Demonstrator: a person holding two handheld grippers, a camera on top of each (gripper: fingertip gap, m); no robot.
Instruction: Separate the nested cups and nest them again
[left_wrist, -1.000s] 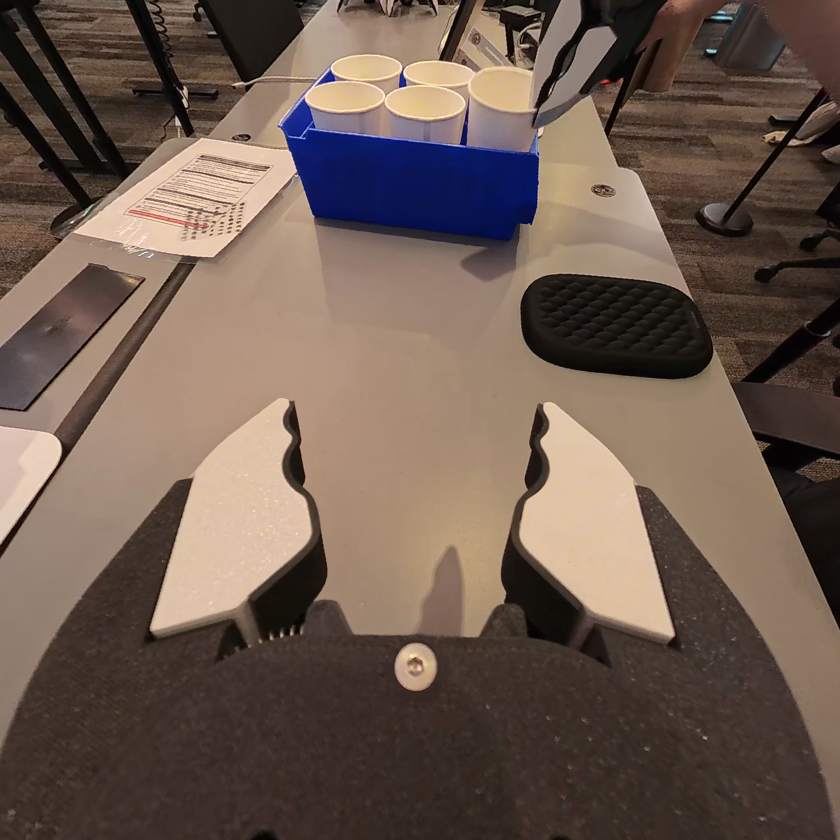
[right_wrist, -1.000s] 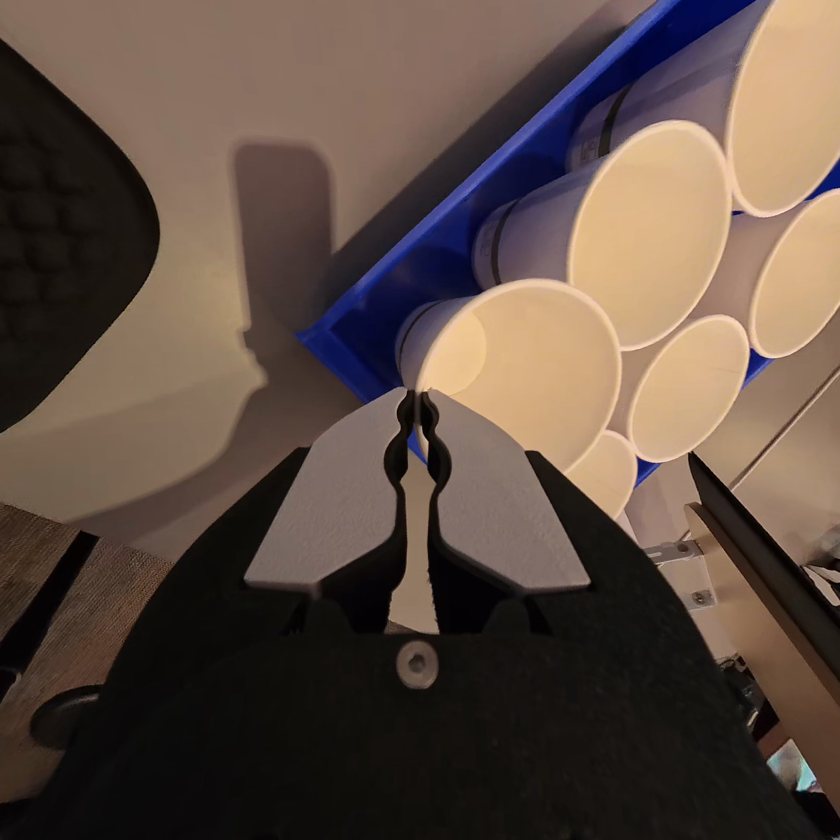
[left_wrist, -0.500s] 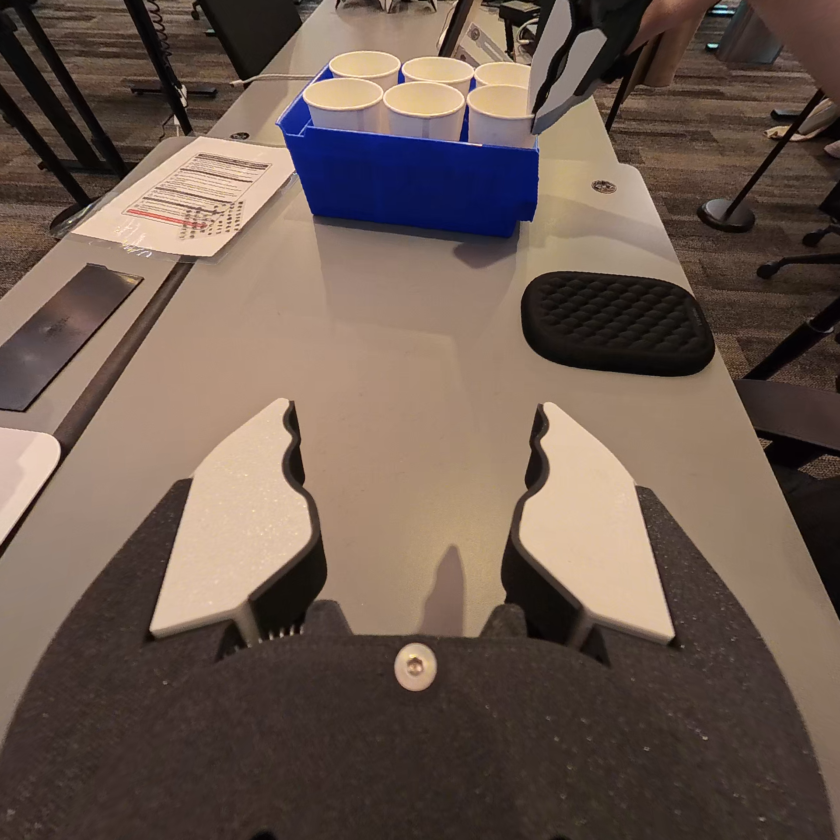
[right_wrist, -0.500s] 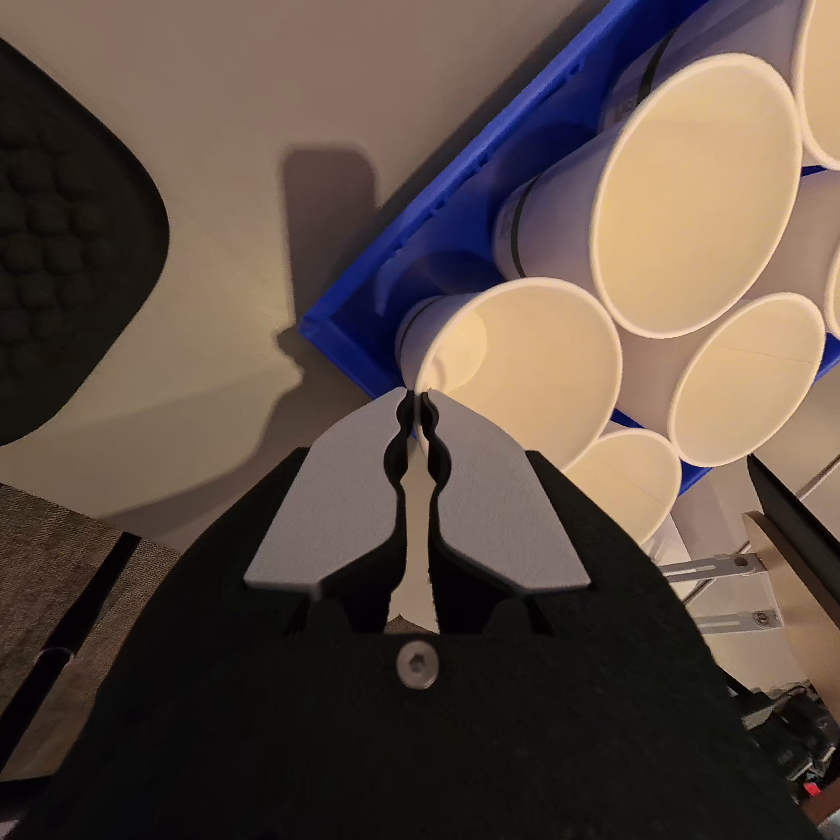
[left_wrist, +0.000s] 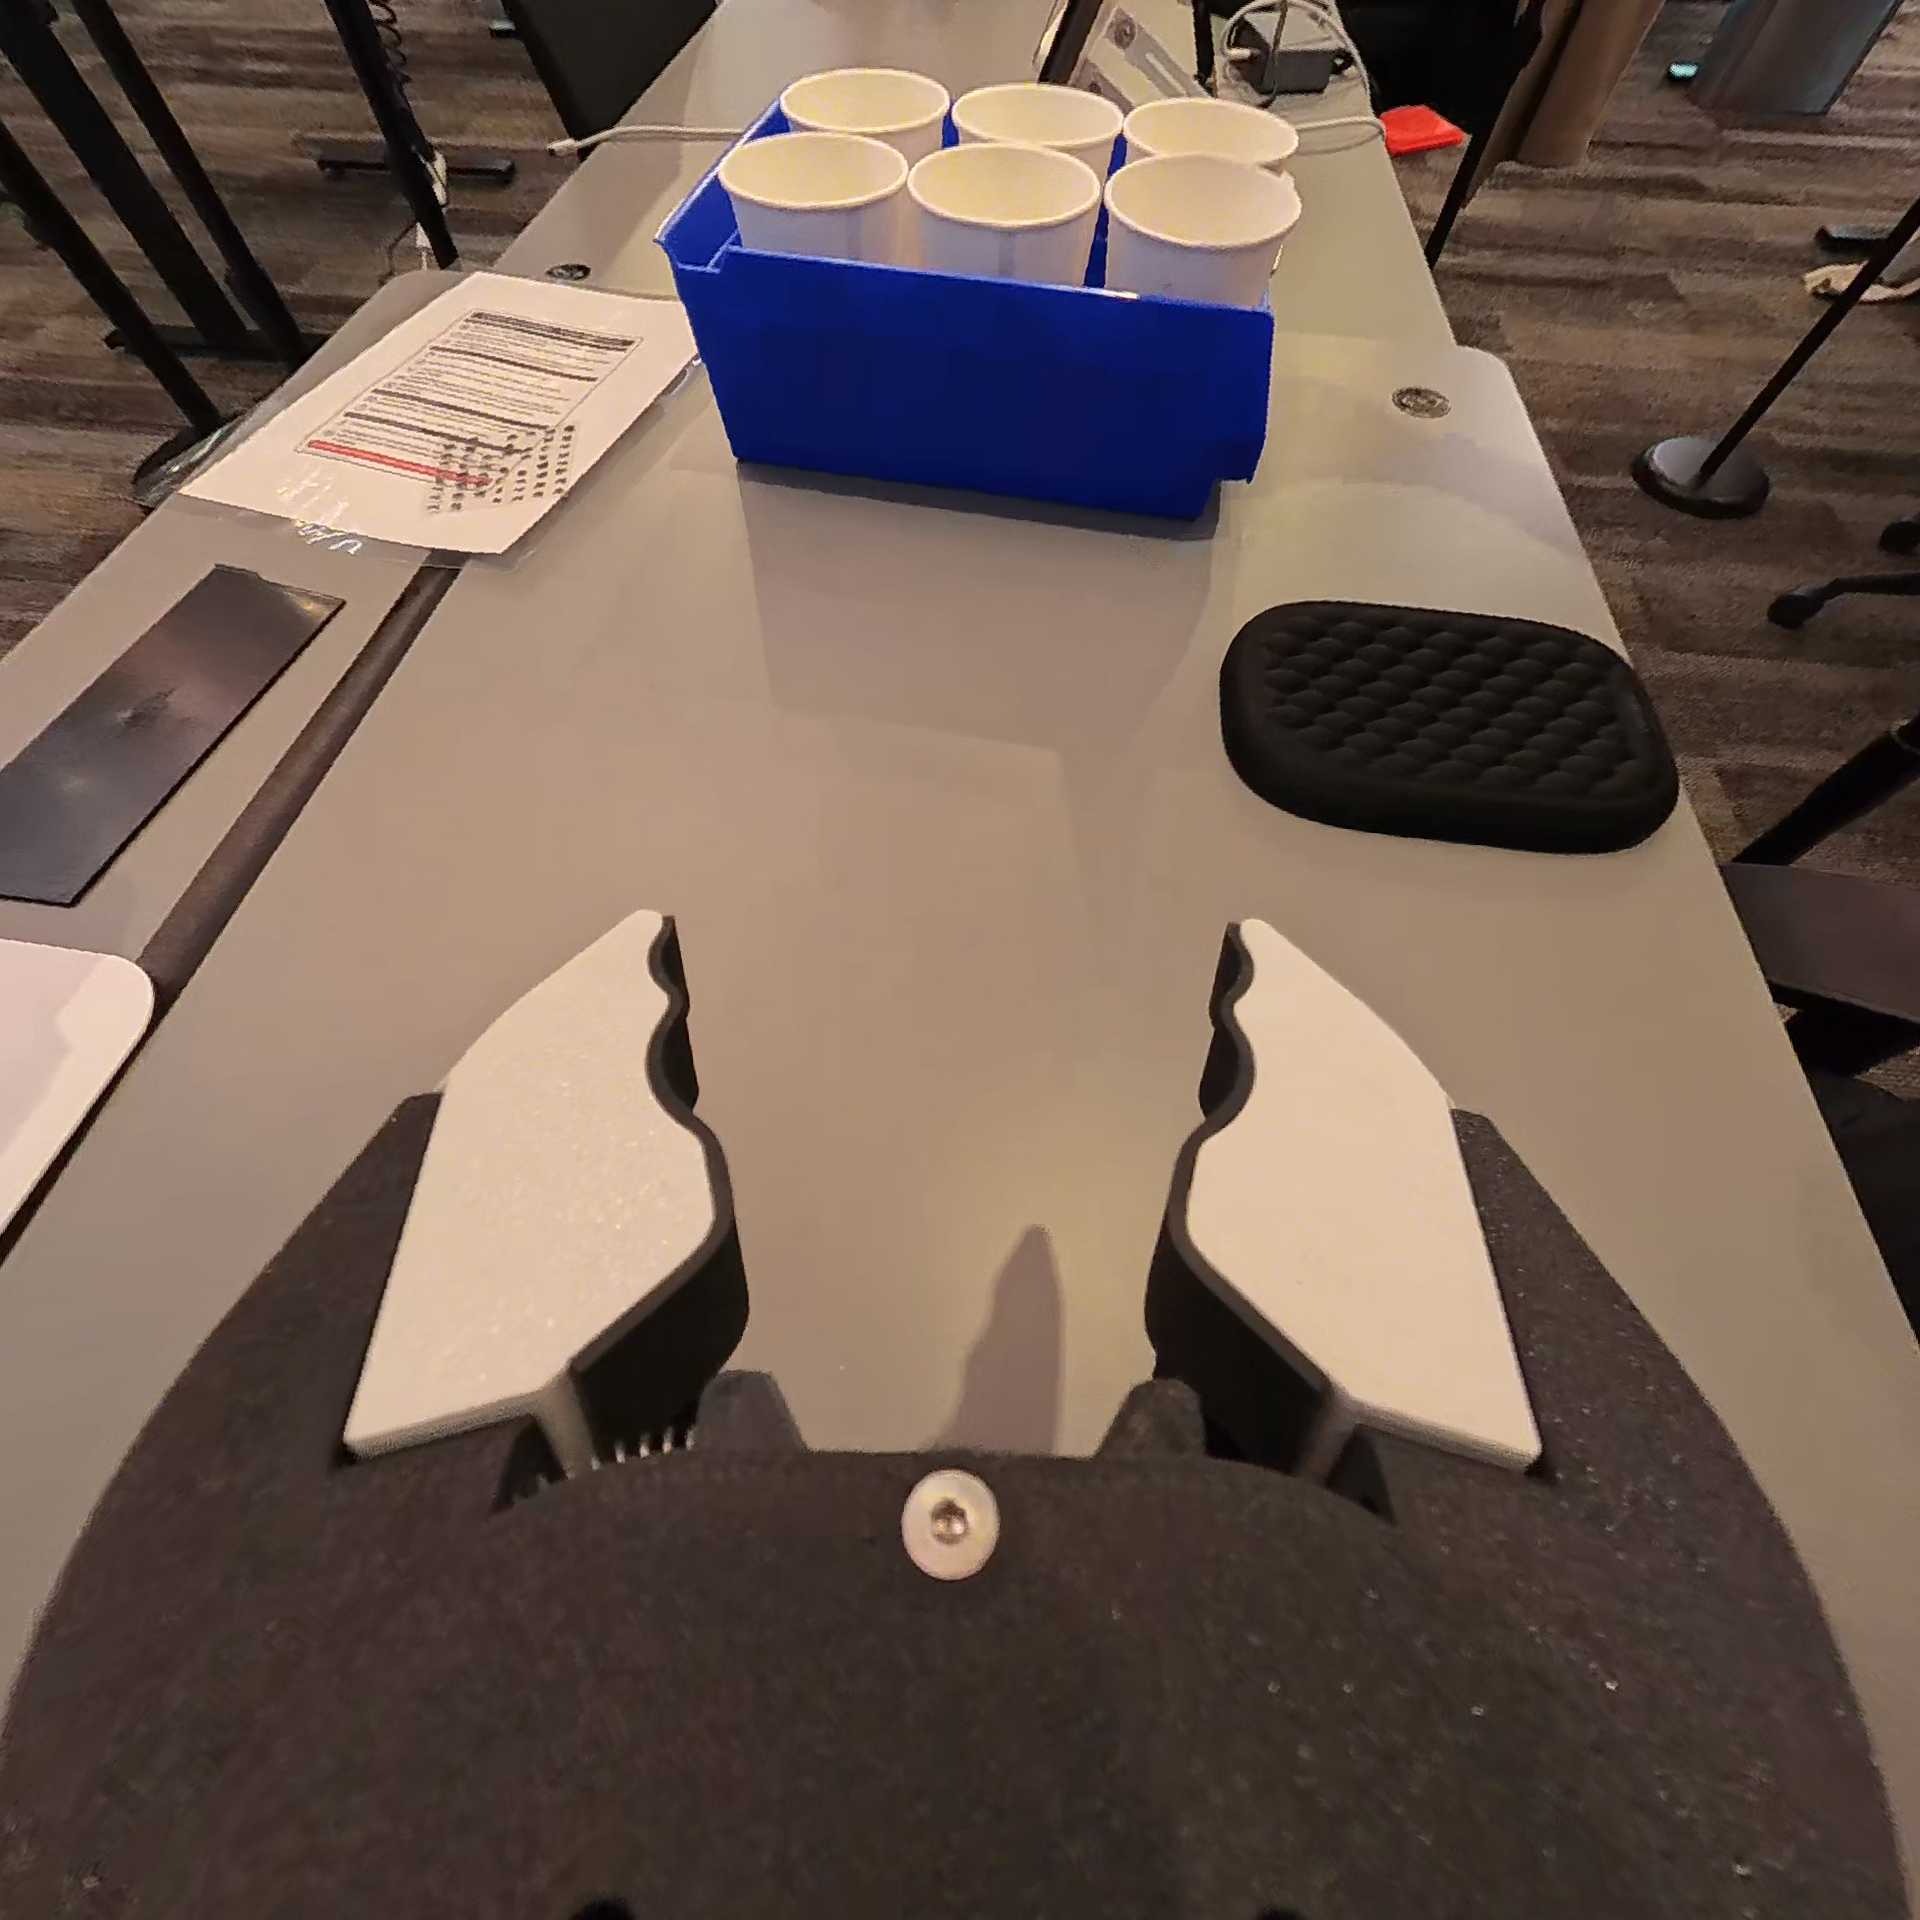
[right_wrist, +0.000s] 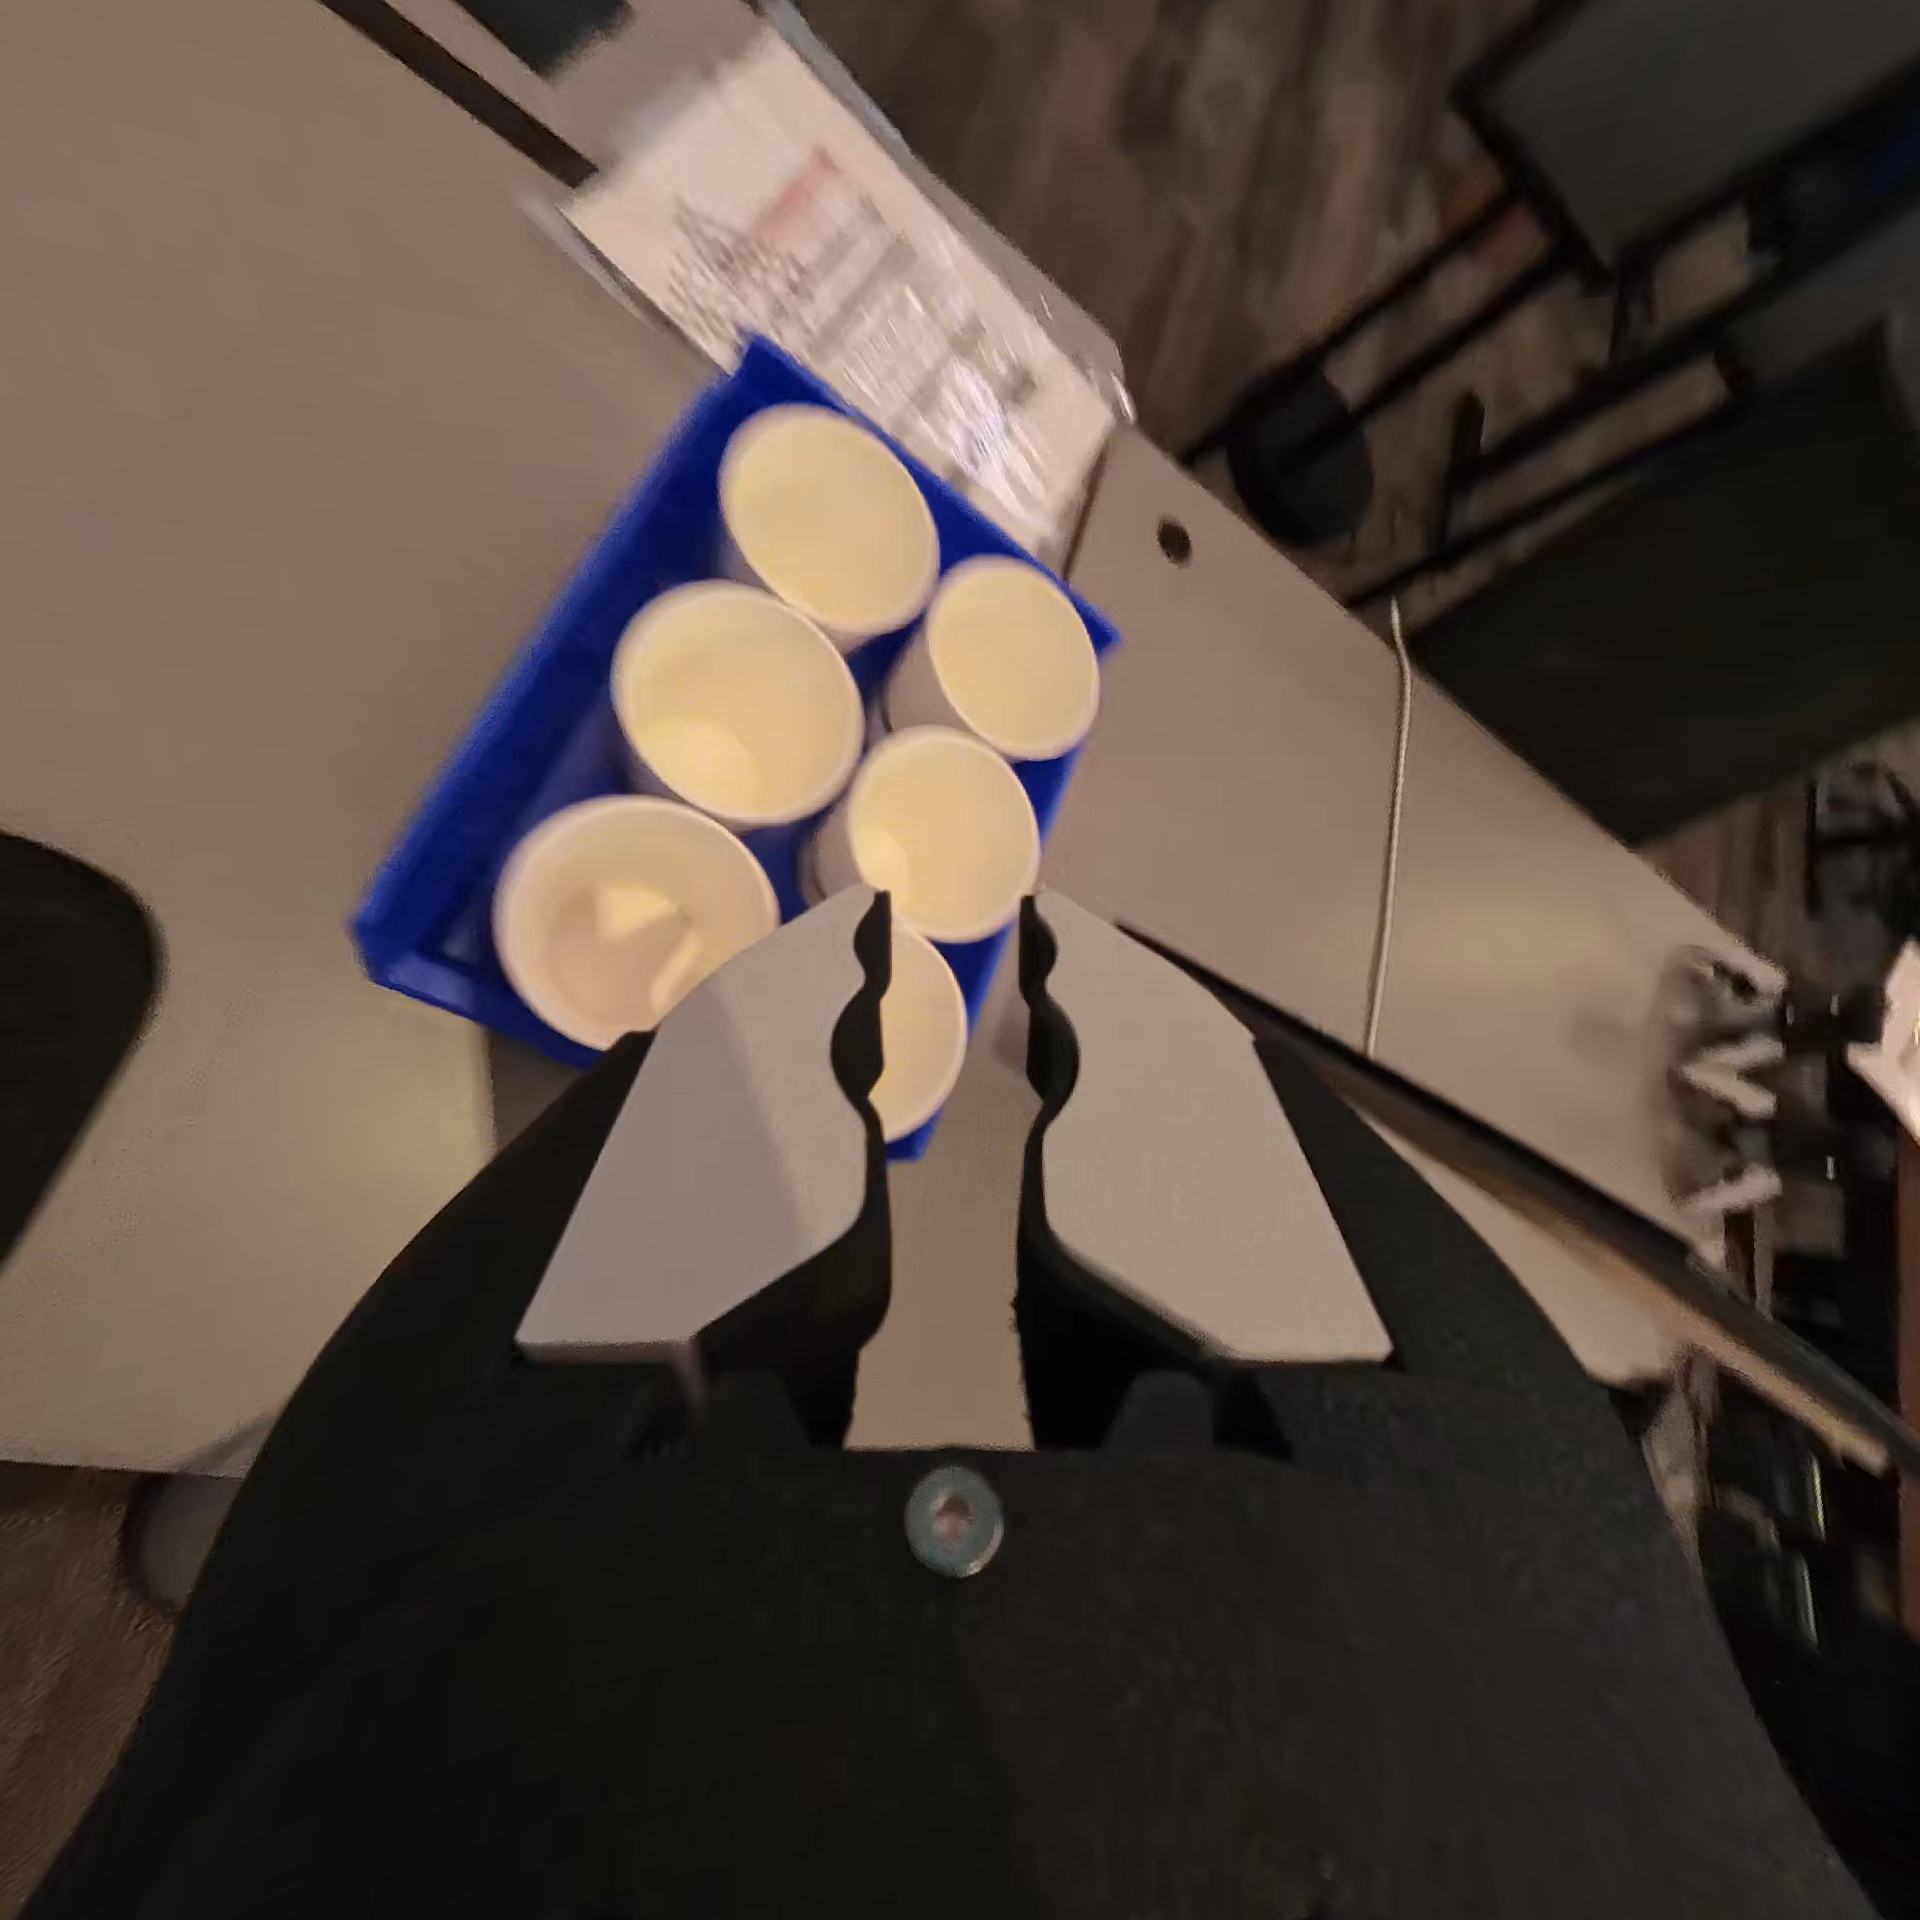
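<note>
Now I see right gripper (right_wrist: 951, 914) let go of cup rim, fingers narrowly apart, lifted above blue bin (left_wrist: 977, 395). Six white cups (left_wrist: 1003, 213) upright in bin, far ahead of wide-spread, empty left gripper (left_wrist: 951, 945).

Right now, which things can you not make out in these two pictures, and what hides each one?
- Lower parts of the cups: left wrist view, behind the blue bin wall.
- One cup: right wrist view, partly covered by the right tongs.
- Whether any cup holds another inside: both views, too blurred or too far.
- Printed sheet: small in the left view, smeared in the right.
- Right tongs: outside the left view.
</note>
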